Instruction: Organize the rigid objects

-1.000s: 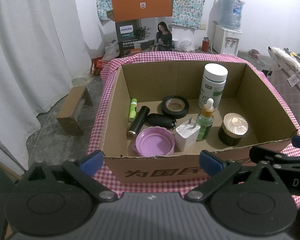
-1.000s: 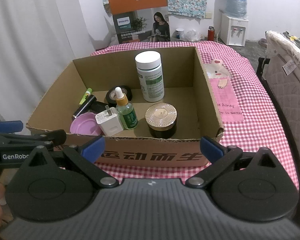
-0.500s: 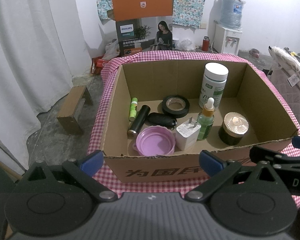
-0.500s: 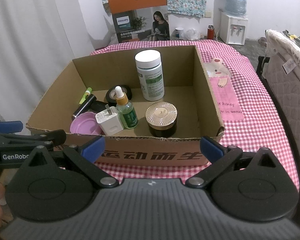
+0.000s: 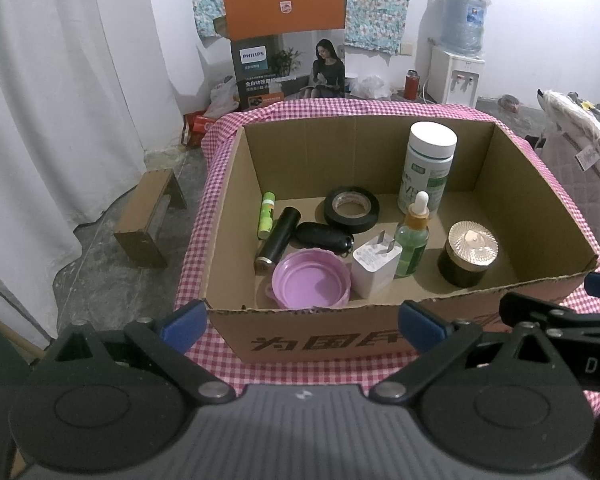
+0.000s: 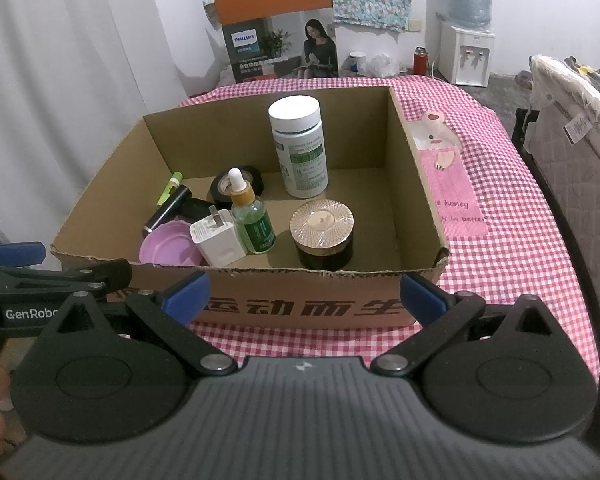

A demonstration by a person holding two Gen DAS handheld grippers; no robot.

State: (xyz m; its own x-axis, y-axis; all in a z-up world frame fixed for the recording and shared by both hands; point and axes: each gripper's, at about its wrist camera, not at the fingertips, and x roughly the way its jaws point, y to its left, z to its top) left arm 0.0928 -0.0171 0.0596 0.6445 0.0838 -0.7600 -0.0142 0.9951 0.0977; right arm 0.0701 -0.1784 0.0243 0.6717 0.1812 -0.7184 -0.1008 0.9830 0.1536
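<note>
box (image 5: pixel 500 184): matt cardboard | tablecloth (image 6: pixel 500 272): checked cloth | jar lid (image 6: pixel 322 222): shiny ribbed metallic

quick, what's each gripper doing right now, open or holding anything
Left gripper: open, holding nothing, in front of the cardboard box.
Right gripper: open, holding nothing, also short of the box.

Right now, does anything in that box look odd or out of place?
Mostly tidy. The purple lid lies upside down with no container in sight, and the box has a ragged, torn front edge. Nothing looks spilled; the bottles stand upright.
</note>
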